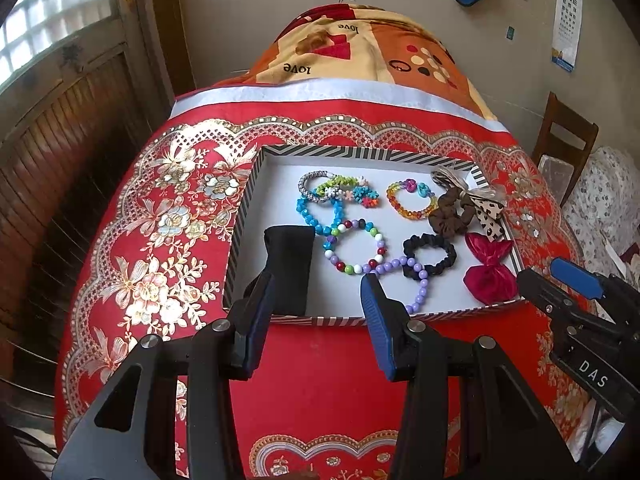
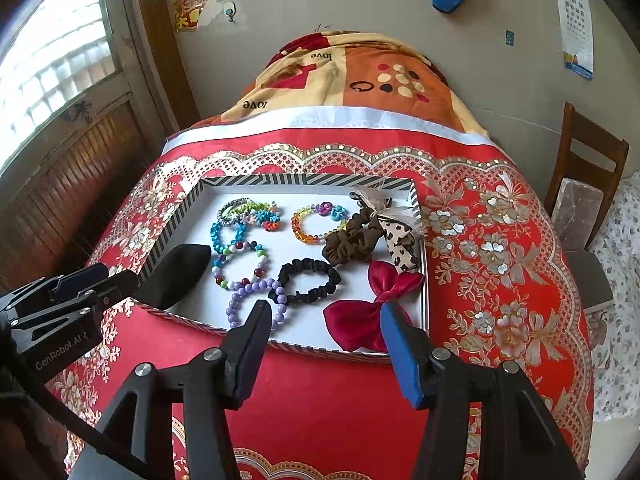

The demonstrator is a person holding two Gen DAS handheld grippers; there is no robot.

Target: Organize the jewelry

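1. My left gripper (image 1: 318,292) has its fingers spread wide with nothing between them; it hangs over the near edge of the box, its left finger (image 1: 260,300) in front of the black pouch (image 1: 290,268).
2. My right gripper (image 2: 324,322) is likewise spread apart and empty, poised over the near right part of the box, with the red velvet bow (image 2: 372,312) lying between and just past its fingertips.
3. The jewelry sits in a shallow striped box (image 1: 316,151) with a white floor, resting on the red floral tablecloth (image 1: 160,216).
4. Nearest my left fingers are a lilac bead bracelet (image 1: 416,280) and a black scrunchie (image 1: 430,256), which overlap each other.
5. Just behind those lies a multicolour bead bracelet (image 1: 356,250), touching a blue bead bracelet (image 1: 320,212).
6. Farther back I see a green-and-flower band cluster (image 1: 340,192) and an amber bead bracelet (image 1: 412,200), the two apart from one another.
7. On the right side are a brown scrunchie (image 1: 452,214) and a leopard-print bow (image 1: 490,216), which leans over the box's right rim.
8. Beyond the table lies a patterned blanket (image 1: 360,48); a wooden chair (image 1: 568,144) stands to the right.
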